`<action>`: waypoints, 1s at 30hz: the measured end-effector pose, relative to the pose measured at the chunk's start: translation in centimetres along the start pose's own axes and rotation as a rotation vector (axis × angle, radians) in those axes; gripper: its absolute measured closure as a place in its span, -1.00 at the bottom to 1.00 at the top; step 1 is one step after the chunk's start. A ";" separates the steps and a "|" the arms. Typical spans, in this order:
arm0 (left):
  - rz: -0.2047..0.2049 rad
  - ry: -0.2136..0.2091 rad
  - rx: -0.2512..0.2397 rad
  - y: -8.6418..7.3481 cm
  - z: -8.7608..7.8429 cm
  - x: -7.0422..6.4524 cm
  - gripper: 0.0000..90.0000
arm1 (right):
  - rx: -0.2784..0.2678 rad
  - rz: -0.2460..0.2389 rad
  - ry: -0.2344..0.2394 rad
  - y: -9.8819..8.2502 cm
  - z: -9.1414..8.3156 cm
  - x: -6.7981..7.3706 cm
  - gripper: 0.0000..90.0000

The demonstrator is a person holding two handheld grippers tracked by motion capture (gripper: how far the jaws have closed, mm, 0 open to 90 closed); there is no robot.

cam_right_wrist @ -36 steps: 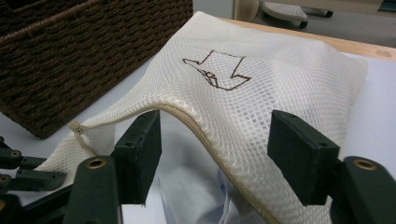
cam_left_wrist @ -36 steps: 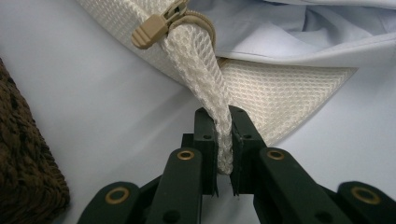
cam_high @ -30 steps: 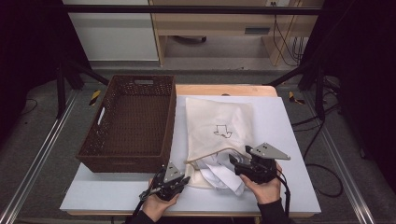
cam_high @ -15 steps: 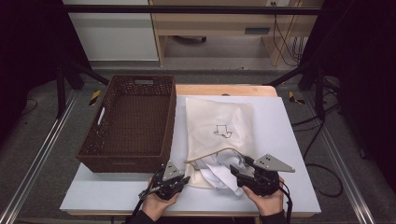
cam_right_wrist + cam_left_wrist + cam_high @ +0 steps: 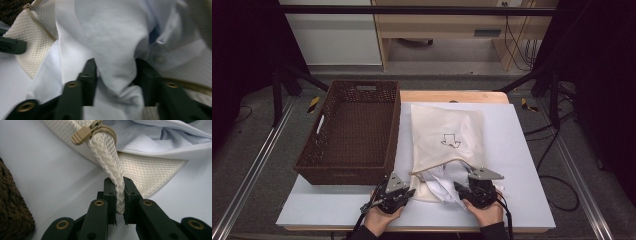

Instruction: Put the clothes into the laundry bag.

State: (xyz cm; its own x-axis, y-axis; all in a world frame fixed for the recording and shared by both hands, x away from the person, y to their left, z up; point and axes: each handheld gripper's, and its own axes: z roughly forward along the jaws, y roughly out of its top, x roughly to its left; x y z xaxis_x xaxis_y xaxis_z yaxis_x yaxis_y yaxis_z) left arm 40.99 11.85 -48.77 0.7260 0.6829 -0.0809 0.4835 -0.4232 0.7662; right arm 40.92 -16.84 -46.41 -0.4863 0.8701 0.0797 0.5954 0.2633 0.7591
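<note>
Right hand-held gripper point(image 5: 460, 189), now shifted toward the surface's near edge, spread around pale blue shirt point(image 5: 112, 50); left hand-held gripper point(image 5: 119, 195) pinching cream mesh laundry bag point(image 5: 447, 135); we judge extraction under way.

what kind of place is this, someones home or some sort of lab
Most likely a lab or data-recording workspace, not a home. A white work table stands inside a black metal frame, loose cables trail on the floor behind, and a person works a cream mesh laundry bag beside a brown woven basket.
</note>
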 end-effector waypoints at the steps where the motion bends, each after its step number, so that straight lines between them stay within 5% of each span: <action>1: 0.000 0.000 0.000 0.0 0.0 0.0 0.83 | 0.004 0.004 0.008 0.2 0.2 0.1 0.45; 5: -0.006 -0.006 0.007 0.1 0.0 0.1 0.84 | 0.022 -0.020 -0.011 1.1 1.3 0.7 0.93; 10: 0.010 0.002 0.016 0.3 0.0 0.0 0.85 | -0.003 -0.022 -0.057 2.2 2.7 1.1 0.97; 17: 0.009 -0.001 0.014 0.2 0.0 0.0 0.85 | -0.086 0.050 -0.154 3.6 5.0 0.7 0.96; 21: 0.012 -0.003 0.013 0.2 0.0 0.1 0.85 | -0.082 0.032 -0.134 3.4 4.8 0.4 0.79; 30: 0.012 -0.002 0.007 0.1 0.0 0.0 0.84 | -0.098 -0.025 -0.047 2.3 0.9 0.8 0.19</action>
State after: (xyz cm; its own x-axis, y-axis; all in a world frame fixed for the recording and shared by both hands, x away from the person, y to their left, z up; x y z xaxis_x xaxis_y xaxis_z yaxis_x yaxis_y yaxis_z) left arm 41.09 11.81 -48.68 0.7328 0.6765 -0.0734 0.4785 -0.4357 0.7624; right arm 42.50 -15.15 -45.21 -0.4681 0.8831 0.0311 0.5166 0.2449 0.8204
